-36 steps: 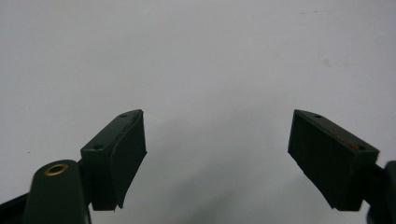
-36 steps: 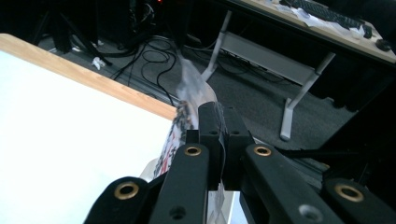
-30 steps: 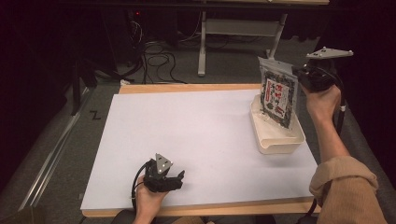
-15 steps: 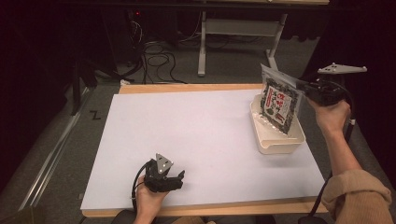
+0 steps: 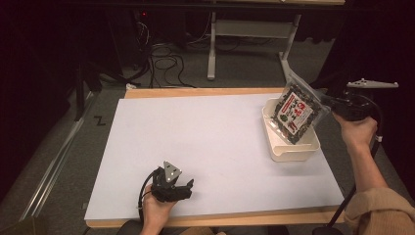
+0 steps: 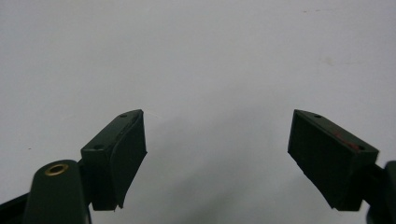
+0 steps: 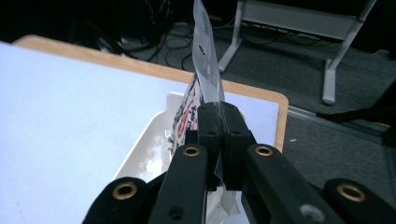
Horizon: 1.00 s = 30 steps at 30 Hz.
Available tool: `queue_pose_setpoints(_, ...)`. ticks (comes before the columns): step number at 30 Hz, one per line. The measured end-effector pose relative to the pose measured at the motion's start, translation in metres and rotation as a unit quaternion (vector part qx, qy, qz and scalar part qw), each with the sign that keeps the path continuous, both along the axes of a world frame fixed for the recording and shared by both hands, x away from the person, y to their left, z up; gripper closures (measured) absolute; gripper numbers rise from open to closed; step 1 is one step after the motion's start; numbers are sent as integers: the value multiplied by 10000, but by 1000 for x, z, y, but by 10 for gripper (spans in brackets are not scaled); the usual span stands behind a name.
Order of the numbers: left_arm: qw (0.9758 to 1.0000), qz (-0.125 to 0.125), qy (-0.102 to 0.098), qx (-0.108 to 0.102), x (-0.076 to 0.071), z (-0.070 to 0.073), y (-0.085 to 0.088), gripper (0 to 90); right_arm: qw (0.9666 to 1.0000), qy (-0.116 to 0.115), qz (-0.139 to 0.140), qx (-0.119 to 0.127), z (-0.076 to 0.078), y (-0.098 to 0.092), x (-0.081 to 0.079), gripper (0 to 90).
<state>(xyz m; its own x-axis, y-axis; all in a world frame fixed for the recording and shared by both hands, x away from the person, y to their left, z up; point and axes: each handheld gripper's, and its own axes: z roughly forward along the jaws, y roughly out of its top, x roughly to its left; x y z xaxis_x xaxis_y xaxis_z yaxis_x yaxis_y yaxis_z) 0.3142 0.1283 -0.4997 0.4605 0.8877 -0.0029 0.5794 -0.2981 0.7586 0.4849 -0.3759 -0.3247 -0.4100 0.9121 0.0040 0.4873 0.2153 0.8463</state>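
Observation:
A clear snack packet point(image 5: 296, 113) with a black, white and red label hangs tilted over the white tray point(image 5: 288, 150) at the table's right edge, its lower end down inside the tray. My right gripper point(image 5: 327, 102) is shut on the packet's upper right edge. In the right gripper view the jaws point(image 7: 219, 126) pinch the packet point(image 7: 205, 60) edge-on above the tray point(image 7: 144, 149). My left gripper point(image 5: 188, 185) rests low on the white table point(image 5: 205, 132) near the front edge. Its jaws stand open point(image 6: 217, 154) with nothing between them.
A wooden border point(image 5: 205, 92) runs along the table's far edge. Beyond it are floor cables point(image 5: 166, 54) and a grey desk frame point(image 5: 254, 34). The person's right sleeve point(image 5: 381, 210) comes in at the lower right.
My right gripper has carried the packet down and to the right, and the packet's lower end has sunk into the tray. The left gripper has stayed put.

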Motion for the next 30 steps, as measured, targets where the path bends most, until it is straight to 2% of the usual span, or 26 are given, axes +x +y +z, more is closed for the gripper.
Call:
queue_pose_setpoints(2,10000,3,12,3,1,0,0,199,10000,3,-50,14,0,-3,0,862)
queue_pose_setpoints(7,10000,-6,17,-2,1,0,1,199,9997,64,-220,-1,3,-3,-1,706)
queue_pose_setpoints(8,10000,-6,17,-2,1,0,1,199,9997,64,-220,-1,3,-3,-1,706)
queue_pose_setpoints(9,10000,-34,24,0,1,-1,0,199,9994,73,-294,-170,4,-2,-4,641)
queue_pose_setpoints(10,10000,-34,24,0,1,-1,0,199,9994,73,-294,-170,4,-2,-4,641)
queue_pose_setpoints(11,10000,-45,43,14,2,-1,-1,199,9991,11,-334,-272,5,-2,-8,635)
queue_pose_setpoints(20,10000,-61,58,0,3,-2,-1,199,9986,-32,-467,-265,2,-5,-19,545)
queue_pose_setpoints(21,10000,-64,67,16,4,-2,-1,199,9984,-33,-456,-324,2,-4,-20,537)
queue_pose_setpoints(24,10000,-66,63,4,3,-2,-1,199,9980,-170,-484,-362,1,-2,-27,512)
queue_pose_setpoints(25,10000,-54,56,5,3,-1,-1,199,9982,-153,-491,-315,1,-1,-29,487)
queue_pose_setpoints(26,10000,-52,53,-5,3,-1,-1,199,9978,-188,-510,-387,1,0,-31,480)
queue_pose_setpoints(30,10000,-74,36,6,3,0,-1,200,9970,-326,-521,-469,2,1,-40,489)
